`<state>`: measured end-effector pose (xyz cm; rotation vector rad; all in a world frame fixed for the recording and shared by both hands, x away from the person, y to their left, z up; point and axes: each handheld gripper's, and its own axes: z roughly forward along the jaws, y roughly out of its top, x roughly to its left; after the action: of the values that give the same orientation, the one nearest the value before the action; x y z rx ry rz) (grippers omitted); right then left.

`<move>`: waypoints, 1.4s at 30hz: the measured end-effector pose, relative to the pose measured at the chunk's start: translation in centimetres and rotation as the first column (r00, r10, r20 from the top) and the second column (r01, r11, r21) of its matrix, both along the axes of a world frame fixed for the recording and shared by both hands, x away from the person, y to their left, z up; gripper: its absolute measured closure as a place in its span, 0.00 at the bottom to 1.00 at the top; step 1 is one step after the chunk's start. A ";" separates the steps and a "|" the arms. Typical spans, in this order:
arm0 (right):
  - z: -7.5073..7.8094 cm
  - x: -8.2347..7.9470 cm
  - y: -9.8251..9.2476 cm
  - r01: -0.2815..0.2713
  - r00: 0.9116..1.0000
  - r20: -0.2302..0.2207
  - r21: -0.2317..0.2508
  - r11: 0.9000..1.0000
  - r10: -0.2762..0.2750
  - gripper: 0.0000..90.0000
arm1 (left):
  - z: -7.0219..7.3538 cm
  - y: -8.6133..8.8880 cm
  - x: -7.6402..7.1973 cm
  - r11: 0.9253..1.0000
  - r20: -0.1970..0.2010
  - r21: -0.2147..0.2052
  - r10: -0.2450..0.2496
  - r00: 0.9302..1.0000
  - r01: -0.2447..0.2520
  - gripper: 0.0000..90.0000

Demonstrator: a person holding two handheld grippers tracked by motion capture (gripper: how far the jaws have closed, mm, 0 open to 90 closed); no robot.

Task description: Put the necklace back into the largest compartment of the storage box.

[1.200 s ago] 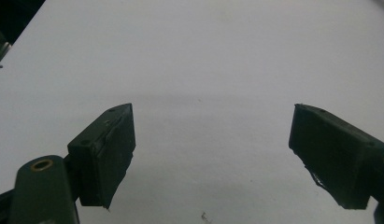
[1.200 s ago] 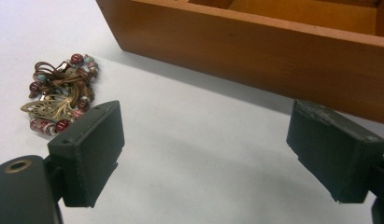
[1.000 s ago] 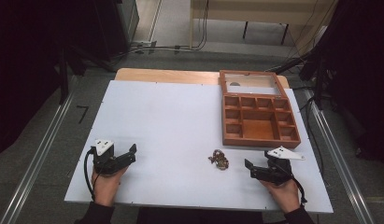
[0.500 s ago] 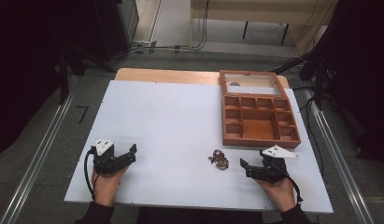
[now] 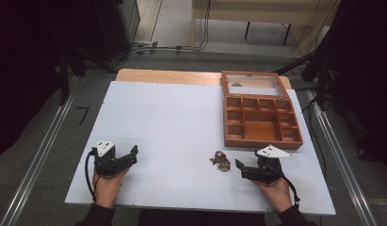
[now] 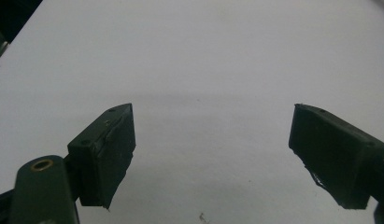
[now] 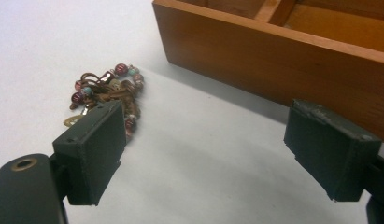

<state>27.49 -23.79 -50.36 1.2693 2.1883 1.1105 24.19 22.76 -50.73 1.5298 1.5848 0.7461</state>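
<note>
Table (image 5: 181, 122) carries a wooden box (image 5: 259, 122) with open compartments at its far right. Both grippers, left (image 5: 133, 153) and right (image 5: 238, 165), are released and grasp nothing. Beaded jewellery (image 5: 221, 160) lies just beside the right one; its loose cords may slip out if pinched off-centre.
</note>
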 end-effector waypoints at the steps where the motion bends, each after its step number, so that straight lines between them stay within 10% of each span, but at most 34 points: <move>1: 0.0 0.1 0.2 -0.006 1.000 0.000 0.001 1.000 0.006 0.14 | 0.0 0.0 0.0 1.000 0.000 0.001 -0.001 1.000 0.001 0.17; 42: -0.7 1.4 4.6 -0.095 0.995 0.002 -0.041 0.995 0.095 0.30 | 0.0 0.1 0.1 1.000 0.002 -0.001 0.000 1.000 0.000 0.17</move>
<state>28.93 -19.16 -51.10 1.1559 2.2779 1.0961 24.26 22.88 -50.75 1.5278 1.5830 0.7459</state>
